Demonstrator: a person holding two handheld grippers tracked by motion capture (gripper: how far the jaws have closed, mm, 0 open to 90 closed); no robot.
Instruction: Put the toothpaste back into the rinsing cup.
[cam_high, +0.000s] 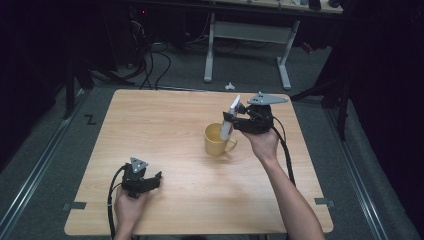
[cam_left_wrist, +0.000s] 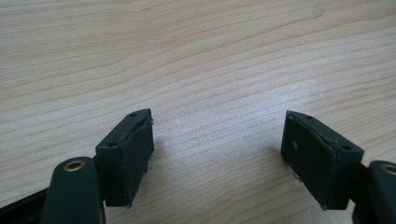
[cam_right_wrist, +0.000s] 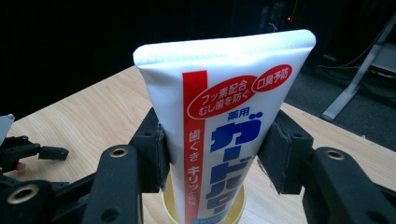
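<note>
Now the right tongs (cam_right_wrist: 210, 158) gripped the toothpaste tube (cam_right_wrist: 224, 116), its lower end inside the yellow mug (cam_high: 216, 140) near the surface's middle. Left tongs (cam_left_wrist: 217, 154) sat wide, idle, near the front edge. Next, probably: release.

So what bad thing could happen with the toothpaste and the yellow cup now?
The toothpaste tube is tall and sticks up well above the yellow cup, so once let go it might lean on the rim and tip the cup over. The right gripper squeezes the soft tube from both sides, so paste could get pushed toward the cap. The left gripper rests open on the table, far from the cup, so nothing steadies it.
</note>
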